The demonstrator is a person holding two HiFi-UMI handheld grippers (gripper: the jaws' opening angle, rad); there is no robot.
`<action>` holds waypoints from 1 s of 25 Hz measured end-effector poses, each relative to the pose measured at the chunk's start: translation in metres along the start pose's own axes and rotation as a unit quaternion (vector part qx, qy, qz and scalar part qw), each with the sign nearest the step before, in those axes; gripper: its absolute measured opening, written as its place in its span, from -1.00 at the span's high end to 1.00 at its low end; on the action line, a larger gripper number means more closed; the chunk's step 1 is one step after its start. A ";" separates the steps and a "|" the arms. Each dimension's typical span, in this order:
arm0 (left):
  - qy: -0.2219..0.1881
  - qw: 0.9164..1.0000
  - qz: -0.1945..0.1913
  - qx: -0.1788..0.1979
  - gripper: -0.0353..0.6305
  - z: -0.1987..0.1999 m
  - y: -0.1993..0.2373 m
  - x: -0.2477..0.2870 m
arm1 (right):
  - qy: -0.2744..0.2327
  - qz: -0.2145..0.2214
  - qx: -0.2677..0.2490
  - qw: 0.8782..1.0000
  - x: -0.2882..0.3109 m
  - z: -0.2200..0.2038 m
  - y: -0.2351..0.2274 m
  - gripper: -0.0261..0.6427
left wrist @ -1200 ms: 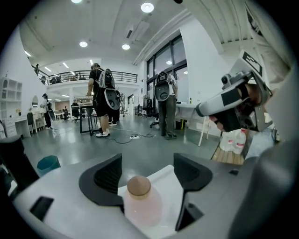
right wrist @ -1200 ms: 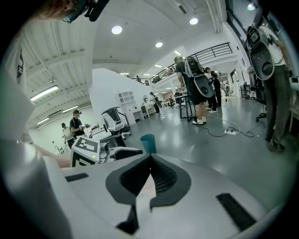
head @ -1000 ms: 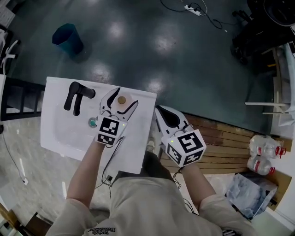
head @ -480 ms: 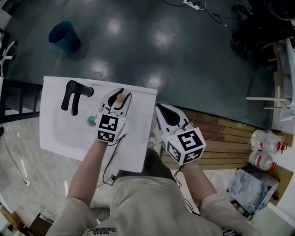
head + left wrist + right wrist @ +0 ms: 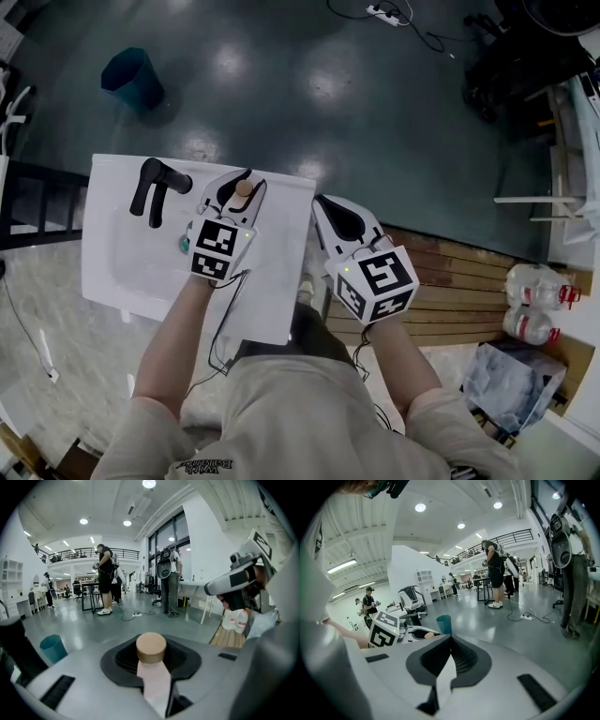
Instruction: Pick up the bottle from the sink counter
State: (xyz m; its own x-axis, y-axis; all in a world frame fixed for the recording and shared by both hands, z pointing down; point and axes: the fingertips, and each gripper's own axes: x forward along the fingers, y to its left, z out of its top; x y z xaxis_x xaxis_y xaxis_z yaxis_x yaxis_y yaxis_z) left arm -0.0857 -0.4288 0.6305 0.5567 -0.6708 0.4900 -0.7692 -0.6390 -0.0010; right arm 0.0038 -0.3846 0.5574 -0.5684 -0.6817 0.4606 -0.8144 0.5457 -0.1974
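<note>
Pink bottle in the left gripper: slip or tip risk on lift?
The left gripper has just closed its jaws on the bottle, gripping its slim, smooth-looking body below the wooden cap; it might slide, though the cap looks wider and may catch. Small, so probably light.

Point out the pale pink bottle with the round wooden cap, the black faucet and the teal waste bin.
Pale pink bottle with round wooden cap (image 5: 156,681): left gripper view, on its pink body.
Black faucet (image 5: 155,176): head view, top of its body.
Teal waste bin (image 5: 131,77): head view, open top.
</note>
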 end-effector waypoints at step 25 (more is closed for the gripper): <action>-0.095 0.993 0.071 -0.008 0.57 0.193 -0.024 -0.243 | -0.149 -0.007 -0.089 0.985 -0.174 0.165 0.077 0.93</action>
State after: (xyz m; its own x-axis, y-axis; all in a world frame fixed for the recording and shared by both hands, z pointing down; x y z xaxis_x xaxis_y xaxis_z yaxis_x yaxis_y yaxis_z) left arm -0.1421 -0.3228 0.3433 0.4902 -0.8134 0.3132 -0.8483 -0.5278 -0.0429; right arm 0.0206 -0.3042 0.3193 -0.5879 -0.7882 0.1822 -0.8041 0.5940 -0.0251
